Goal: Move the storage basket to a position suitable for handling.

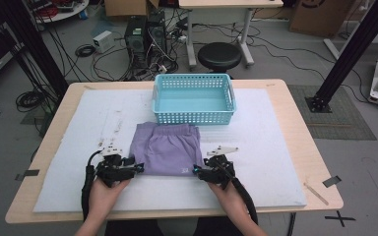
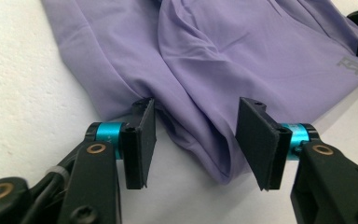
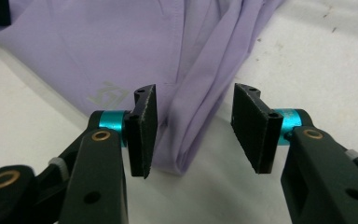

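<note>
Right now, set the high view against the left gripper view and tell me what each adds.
High view alone: the blue basket behind the purple shorts, and both hands. Left gripper view alone: the left gripper with pads apart around a fabric corner fold, not yet pinching. Both: the shorts, their small logo, the white mat.

Left gripper (image 1: 137, 168) and right gripper (image 1: 196, 170) low at near edge, pointing inward; jaws half apart, pads not pressing.

Light wooden worktop (image 1: 295, 147) under a pale foam mat (image 1: 266, 172), grey floor (image 1: 369, 167) with tangled black cables (image 1: 103, 59), computer towers (image 1: 145, 32), round black stool (image 1: 219, 55), white desk (image 1: 216, 19), cardboard boxes (image 1: 320, 14), black frame posts (image 1: 352, 49)
</note>
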A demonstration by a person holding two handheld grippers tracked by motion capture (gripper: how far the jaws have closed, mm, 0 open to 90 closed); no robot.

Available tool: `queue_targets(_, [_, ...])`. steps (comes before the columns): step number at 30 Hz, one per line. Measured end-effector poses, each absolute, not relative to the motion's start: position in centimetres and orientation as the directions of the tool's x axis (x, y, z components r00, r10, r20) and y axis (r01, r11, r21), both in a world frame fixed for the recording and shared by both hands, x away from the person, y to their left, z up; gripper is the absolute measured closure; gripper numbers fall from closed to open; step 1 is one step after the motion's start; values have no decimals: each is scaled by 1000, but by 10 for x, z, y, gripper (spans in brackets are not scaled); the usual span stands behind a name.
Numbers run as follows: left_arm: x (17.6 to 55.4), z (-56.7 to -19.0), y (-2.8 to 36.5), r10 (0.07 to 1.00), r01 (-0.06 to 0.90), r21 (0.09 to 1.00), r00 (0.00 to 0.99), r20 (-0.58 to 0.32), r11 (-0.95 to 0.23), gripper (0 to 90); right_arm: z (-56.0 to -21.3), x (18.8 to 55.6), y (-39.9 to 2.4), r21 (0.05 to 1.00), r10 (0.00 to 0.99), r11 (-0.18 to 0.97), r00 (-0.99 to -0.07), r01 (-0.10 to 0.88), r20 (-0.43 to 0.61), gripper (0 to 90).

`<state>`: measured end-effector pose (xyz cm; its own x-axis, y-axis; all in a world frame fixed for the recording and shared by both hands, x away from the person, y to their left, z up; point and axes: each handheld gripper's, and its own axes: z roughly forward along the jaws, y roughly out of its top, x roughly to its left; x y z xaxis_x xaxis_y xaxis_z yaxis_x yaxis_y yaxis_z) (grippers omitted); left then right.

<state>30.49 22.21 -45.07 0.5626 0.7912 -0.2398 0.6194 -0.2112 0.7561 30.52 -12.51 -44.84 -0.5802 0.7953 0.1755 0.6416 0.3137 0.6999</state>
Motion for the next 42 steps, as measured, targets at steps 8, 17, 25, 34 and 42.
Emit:
queue_targets(8, [304,-451,219,794,604,761,572,-206,-237,673,-449,304,-121,704,760,338,-622,625,187,864])
queue_targets(17, [305,-452,213,768,590,764,606,-207,-259,868,-448,303,-123,712,755,354,-634,606,165,882])
queue_targets(25, [303,-452,197,740,579,763,640,-207,-287,876,-441,297,-139,713,764,359,-629,603,148,885])
queue_targets(34, [298,-452,167,679,555,760,703,-212,-338,878,-439,278,-168,711,782,356,-610,607,130,885])
queue_targets(42, [291,-451,149,634,538,752,744,-211,-380,878,-441,254,-191,711,788,346,-601,612,133,885])
